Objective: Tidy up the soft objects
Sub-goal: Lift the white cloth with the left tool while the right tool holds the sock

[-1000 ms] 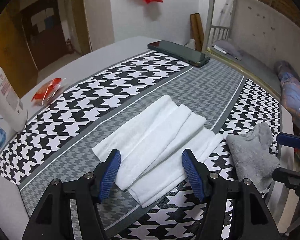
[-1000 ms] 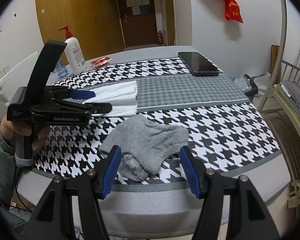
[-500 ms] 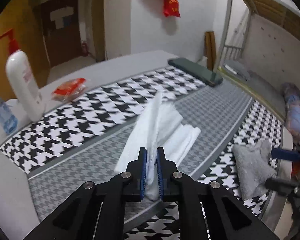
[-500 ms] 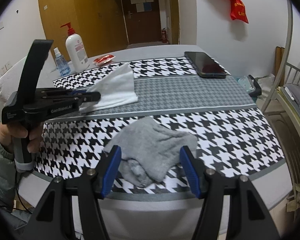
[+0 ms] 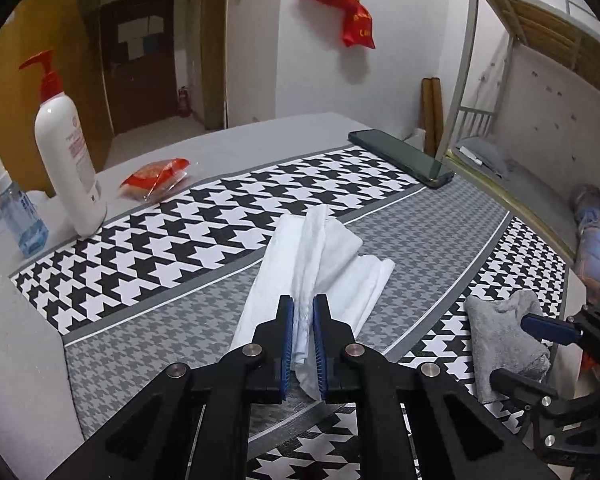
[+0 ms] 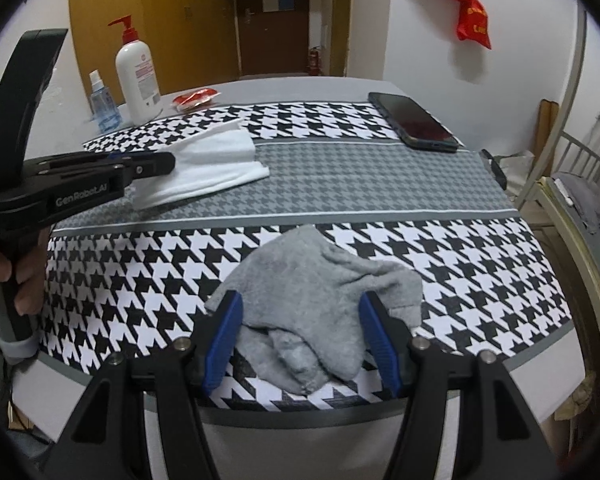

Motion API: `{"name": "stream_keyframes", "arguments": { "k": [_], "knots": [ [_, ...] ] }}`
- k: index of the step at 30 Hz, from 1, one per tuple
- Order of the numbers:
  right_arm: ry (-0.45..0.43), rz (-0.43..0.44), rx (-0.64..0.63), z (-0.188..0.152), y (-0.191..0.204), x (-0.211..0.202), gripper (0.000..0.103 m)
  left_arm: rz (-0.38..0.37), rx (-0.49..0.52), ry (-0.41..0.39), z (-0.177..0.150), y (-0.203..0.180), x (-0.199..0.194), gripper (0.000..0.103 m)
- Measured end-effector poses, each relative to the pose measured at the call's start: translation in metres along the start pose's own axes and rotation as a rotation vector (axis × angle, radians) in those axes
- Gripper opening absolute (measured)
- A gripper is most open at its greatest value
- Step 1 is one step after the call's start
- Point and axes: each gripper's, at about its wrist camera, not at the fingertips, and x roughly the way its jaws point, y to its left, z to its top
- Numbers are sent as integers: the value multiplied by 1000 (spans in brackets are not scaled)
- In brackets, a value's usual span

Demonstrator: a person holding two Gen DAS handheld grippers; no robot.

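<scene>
Left wrist view showed the left gripper (image 5: 303,344) clenched on the near end of a white towel (image 5: 320,264), its blue pads pinching a raised ridge of the cloth while the far folds lay on the grey houndstooth band of the tablecloth (image 5: 440,240). To the right in that view, a crumpled grey cloth (image 5: 500,332) sat on the black-and-white houndstooth near the table edge, with one blue pad of the right gripper (image 5: 548,328) touching or just over its right side; which could not be told.

From the right wrist view, the right gripper (image 6: 300,344) stood released, its two blue pads spread wide on either side of the grey cloth (image 6: 316,304), which lay bunched between them on the patterned cloth close to the near table edge. The left gripper (image 6: 168,162) appeared at the left in that view, held by a hand (image 6: 20,280) on its handle, its tip gripping the white towel (image 6: 216,164), which was lifted at that end and rested on the grey band farther out.

At the far side of the table stood a white pump bottle (image 6: 137,76) with a red pump, a small blue spray bottle (image 6: 102,102) just beside it, and a red packet (image 6: 194,99) nearby. A dark smartphone (image 6: 414,120) lay flat at the far right of the tablecloth (image 6: 380,184), well apart from both cloths.
</scene>
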Motion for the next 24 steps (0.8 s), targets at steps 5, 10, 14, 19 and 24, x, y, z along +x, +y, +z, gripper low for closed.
{"name": "stream_keyframes", "arguments": {
  "k": [5, 10, 14, 19, 24],
  "knots": [
    [-10, -30, 57, -3, 1, -3, 34, -1, -11, -9, 0, 3, -2, 11],
    [-35, -34, 158, -7, -3, -9, 20, -1, -15, -32, 1, 6, -9, 11],
    [-64, -59, 203, -9, 2, -13, 20, 3, -26, -50, 2, 11, -16, 11],
    [-145, -87, 243, -2, 10, -33, 20, -8, -53, -72, 4, 18, -29, 11],
    [-202, -83, 281, 2, 17, -49, 20, -59, -36, -119, 1, 12, -53, 11]
  ]
}}
